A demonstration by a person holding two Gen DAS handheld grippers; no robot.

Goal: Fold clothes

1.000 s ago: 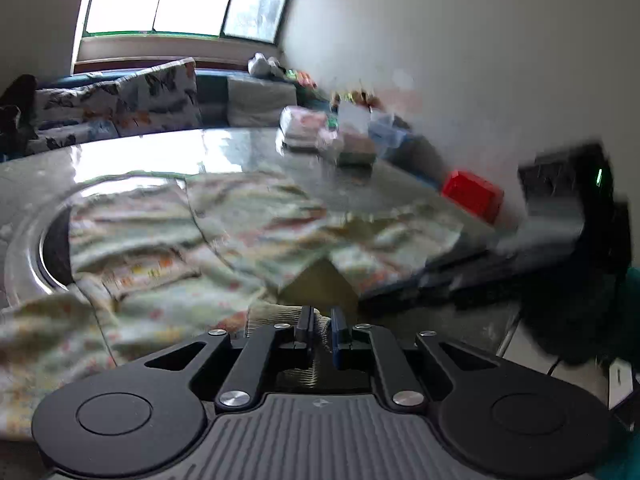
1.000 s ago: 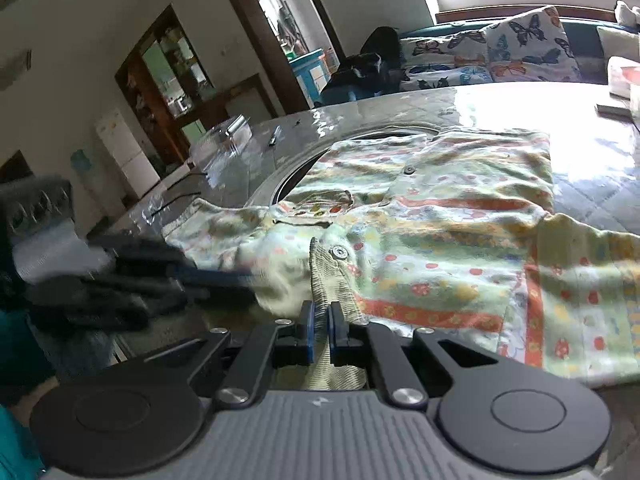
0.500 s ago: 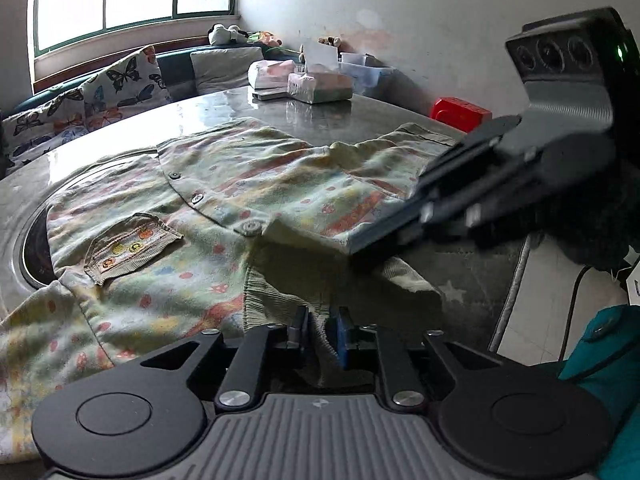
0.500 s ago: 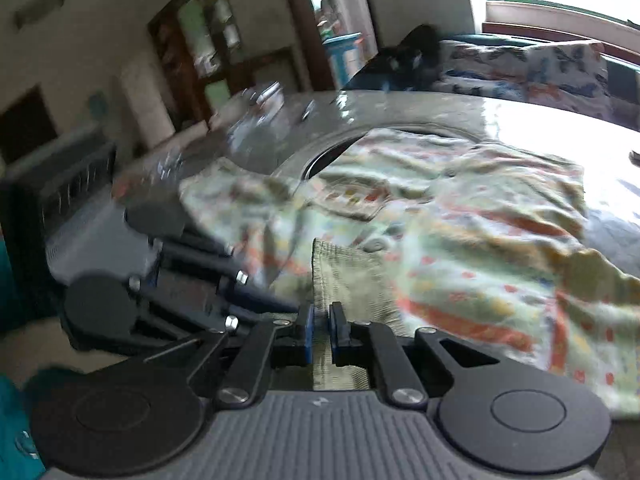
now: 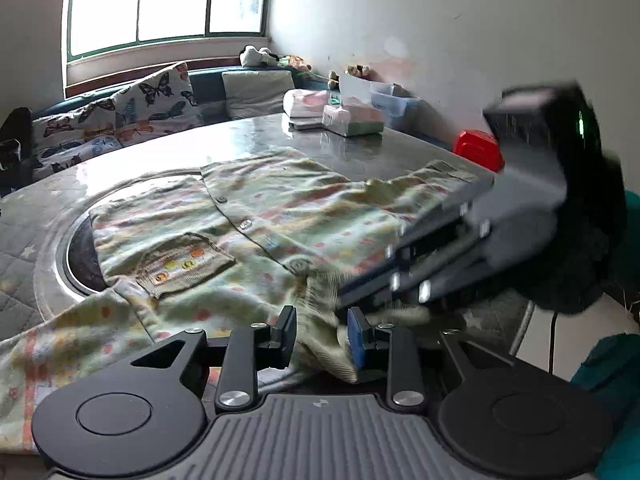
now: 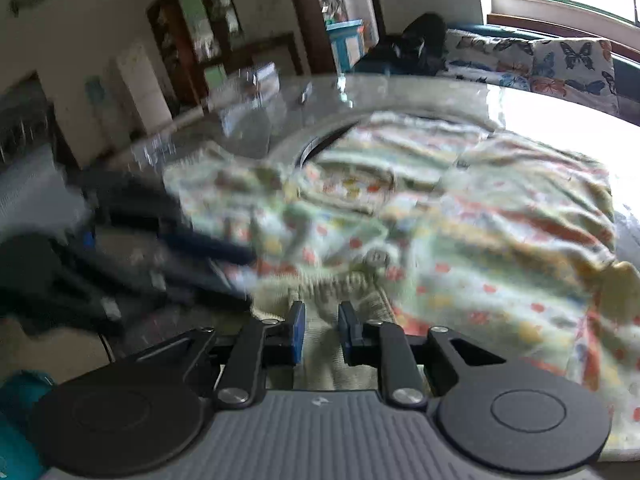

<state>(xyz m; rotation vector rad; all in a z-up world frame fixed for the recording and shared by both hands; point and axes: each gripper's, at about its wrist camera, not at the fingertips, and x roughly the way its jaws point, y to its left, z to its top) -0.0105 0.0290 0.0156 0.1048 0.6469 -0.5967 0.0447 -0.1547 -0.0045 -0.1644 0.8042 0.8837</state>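
The patterned shirt (image 5: 280,216) is lying front-up across the desk (image 5: 352,152), collar end facing both tongs, left (image 5: 322,340) and right (image 6: 320,330), which are gaping over it

Two low, perhaps facing views, shared shirt (image 5: 280,216)

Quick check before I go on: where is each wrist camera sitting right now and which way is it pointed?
Left wrist: sits behind the open left gripper, faces the window over the shirt; right gripper crosses in from the right.
Right wrist: sits behind the open right gripper, faces the cabinet side of the room; left gripper blurs in at left.
Shared: the shirt's ribbed collar, the table, the butterfly cushions.
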